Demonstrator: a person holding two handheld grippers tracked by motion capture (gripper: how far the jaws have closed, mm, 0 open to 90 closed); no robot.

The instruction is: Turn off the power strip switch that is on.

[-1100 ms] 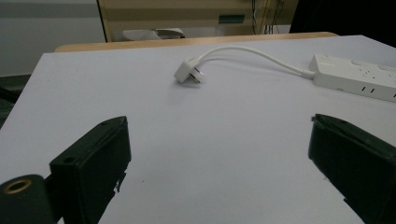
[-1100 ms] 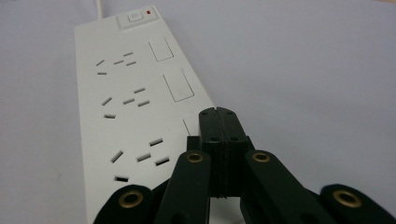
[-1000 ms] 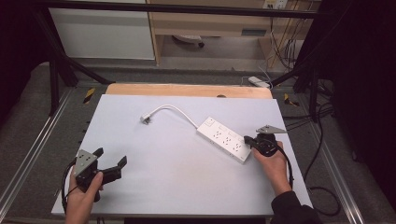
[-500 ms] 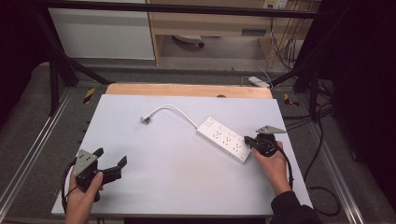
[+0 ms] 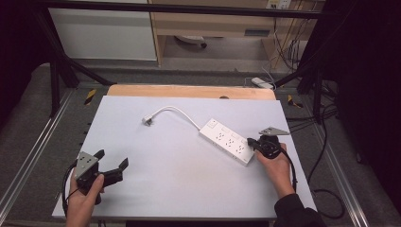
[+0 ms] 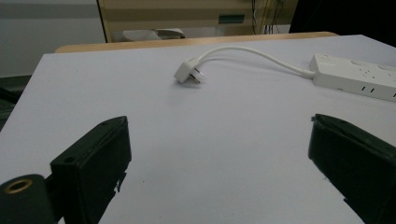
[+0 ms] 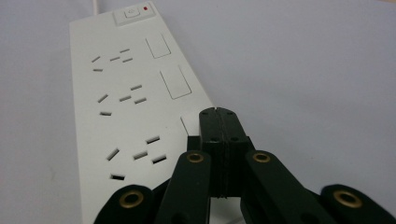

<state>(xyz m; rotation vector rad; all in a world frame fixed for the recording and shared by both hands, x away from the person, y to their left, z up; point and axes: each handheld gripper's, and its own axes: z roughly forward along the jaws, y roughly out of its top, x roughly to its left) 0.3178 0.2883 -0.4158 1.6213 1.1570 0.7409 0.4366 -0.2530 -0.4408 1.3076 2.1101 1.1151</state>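
Observation:
A white power strip lies at an angle on the pale table, right of centre. Its white cord curves off to a plug lying loose farther left. My right gripper is shut, its tips over the strip's near end; in the right gripper view the closed jaw tips sit above the strip beside its sockets. At the table's near left corner my left gripper is open and empty, facing the plug and the strip across bare table.
A wooden board runs along the table's far edge. Metal frame rails flank both sides. Black cables hang at the right, and a white adapter lies on the floor beyond.

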